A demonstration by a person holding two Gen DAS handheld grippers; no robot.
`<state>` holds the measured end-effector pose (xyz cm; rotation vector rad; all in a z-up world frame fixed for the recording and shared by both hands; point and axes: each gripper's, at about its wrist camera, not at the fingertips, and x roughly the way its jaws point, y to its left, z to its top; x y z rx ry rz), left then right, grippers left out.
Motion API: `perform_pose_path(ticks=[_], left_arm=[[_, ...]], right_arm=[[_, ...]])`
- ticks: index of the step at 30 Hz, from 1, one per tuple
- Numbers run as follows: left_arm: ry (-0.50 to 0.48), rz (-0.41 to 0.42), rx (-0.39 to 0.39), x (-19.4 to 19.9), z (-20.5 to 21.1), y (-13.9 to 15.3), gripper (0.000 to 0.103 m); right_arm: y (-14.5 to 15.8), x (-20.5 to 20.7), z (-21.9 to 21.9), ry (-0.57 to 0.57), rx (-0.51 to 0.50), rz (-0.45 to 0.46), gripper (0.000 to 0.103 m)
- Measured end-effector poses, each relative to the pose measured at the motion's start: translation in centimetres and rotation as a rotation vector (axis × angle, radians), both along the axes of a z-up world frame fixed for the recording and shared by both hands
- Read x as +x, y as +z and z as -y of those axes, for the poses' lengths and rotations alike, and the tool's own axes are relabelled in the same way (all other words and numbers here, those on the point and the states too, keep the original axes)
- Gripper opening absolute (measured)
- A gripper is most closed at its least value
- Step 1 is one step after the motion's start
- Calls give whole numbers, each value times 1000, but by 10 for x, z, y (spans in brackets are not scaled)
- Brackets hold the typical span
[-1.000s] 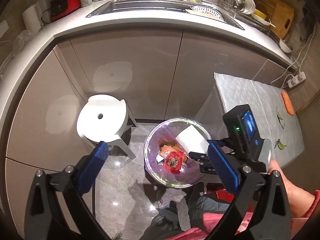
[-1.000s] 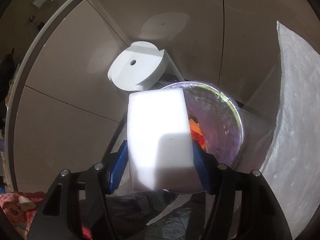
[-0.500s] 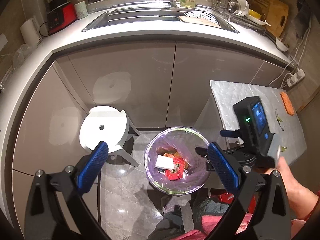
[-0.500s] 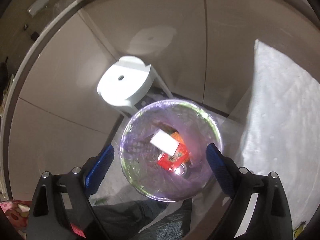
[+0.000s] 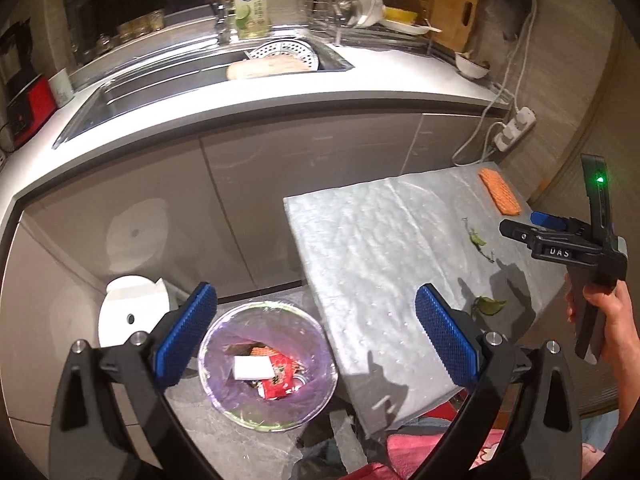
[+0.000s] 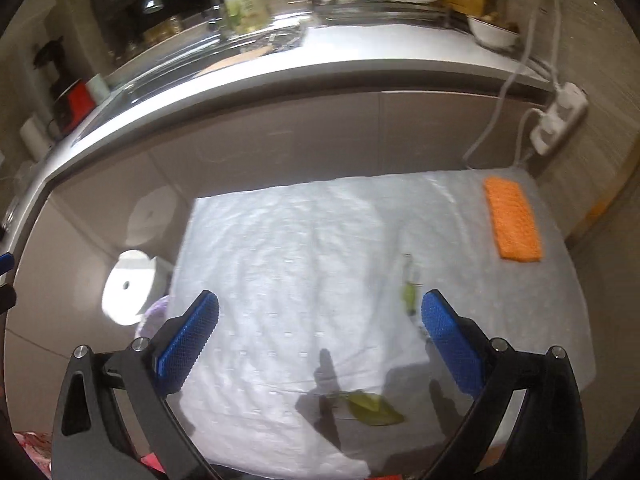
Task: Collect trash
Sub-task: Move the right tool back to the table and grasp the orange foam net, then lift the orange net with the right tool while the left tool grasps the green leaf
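The trash bin [image 5: 224, 396] with a purple liner stands on the floor left of the table; a white box [image 5: 252, 368] and a red wrapper [image 5: 278, 380] lie inside. My left gripper [image 5: 316, 338] is open and empty, above the bin and the table's edge. My right gripper [image 6: 320, 338] is open and empty over the table [image 6: 288, 240]; it also shows in the left wrist view [image 5: 532, 226]. On the table lie an orange sponge [image 6: 512, 220], a green leaf [image 6: 372, 406] near the front and a small green sprig [image 6: 409, 290].
A white stool [image 5: 132, 314] stands left of the bin. Behind runs the kitchen counter [image 5: 280, 92] with a sink, a dish rack and a bottle. A power strip [image 6: 560, 124] hangs on the wall at the right.
My right gripper opened and dropped the white box into the bin, then swung right over the table. My left gripper rose and turned towards the table.
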<state>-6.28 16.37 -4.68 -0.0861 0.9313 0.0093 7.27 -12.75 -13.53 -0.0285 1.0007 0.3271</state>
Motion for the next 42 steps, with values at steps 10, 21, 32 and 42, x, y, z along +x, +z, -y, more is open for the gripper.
perform_pose_path(ticks=[10,21,32,42], left_arm=[[-98,-11,23,45,96,0,95],[-102,-79,76,76,143,-13,95],[-161,-141,37,82,172,-35,95],[-500,-131,218,74,225,-86,95]], right_arm=[[-80,111,119,-105,-81,-120,101],[-122,168,132,-48,-132,-121,100],[-135,164,128,47,-184,-119,79],[-128,161,146,66,-78,-126,41]])
